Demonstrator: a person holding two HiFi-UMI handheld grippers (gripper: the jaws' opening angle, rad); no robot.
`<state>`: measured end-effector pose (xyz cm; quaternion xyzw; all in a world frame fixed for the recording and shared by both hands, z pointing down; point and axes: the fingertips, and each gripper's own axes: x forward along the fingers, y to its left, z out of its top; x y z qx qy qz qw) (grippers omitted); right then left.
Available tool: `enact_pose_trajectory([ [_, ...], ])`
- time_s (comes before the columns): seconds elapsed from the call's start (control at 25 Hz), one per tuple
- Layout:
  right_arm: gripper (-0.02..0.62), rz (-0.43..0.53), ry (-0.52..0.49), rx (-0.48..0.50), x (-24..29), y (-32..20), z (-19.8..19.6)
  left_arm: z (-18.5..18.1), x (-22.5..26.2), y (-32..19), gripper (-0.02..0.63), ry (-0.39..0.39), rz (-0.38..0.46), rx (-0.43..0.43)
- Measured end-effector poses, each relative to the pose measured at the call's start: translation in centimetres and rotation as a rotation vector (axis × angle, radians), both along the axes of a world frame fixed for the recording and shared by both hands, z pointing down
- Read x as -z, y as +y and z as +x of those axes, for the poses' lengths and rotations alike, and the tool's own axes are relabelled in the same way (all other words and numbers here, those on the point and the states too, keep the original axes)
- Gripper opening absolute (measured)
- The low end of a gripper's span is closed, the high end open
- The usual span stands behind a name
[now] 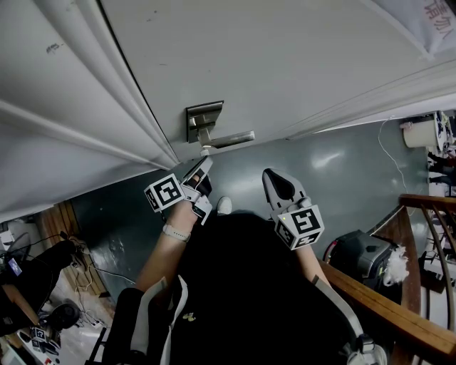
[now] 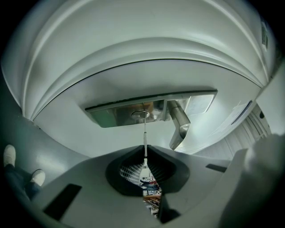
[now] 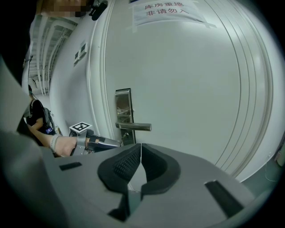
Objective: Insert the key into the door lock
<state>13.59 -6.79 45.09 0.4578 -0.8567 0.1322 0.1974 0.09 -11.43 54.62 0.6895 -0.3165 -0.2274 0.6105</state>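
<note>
– At the door lock (image 2: 140, 115), status?
– Left tool (image 2: 145, 156) is clenched on the key (image 2: 144, 136) at its head end. The blade tip meets the keyhole, depth unclear. Right tool (image 3: 140, 153) is closed on nothing, well apart from the lock.
– Handling?
– Judged light, stiff, thin, slippery metal. Grip the head flat and keep the blade square.

Grey-green floor (image 1: 335, 171) below, with a dark bag (image 1: 360, 253) lying at the right. Wooden handrail (image 1: 388, 305) slanting across the near right corner. Paper notice (image 1: 433, 21) with red print, far right.
</note>
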Motion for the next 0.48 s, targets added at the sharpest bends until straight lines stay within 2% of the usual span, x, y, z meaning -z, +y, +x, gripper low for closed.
enact_pose_trajectory([
  [0.48, 0.017, -0.004, -0.006, 0.003, 0.06, -0.19, -0.32, 0.29, 0.11, -0.01, 0.025, 0.016, -0.002, -0.021],
])
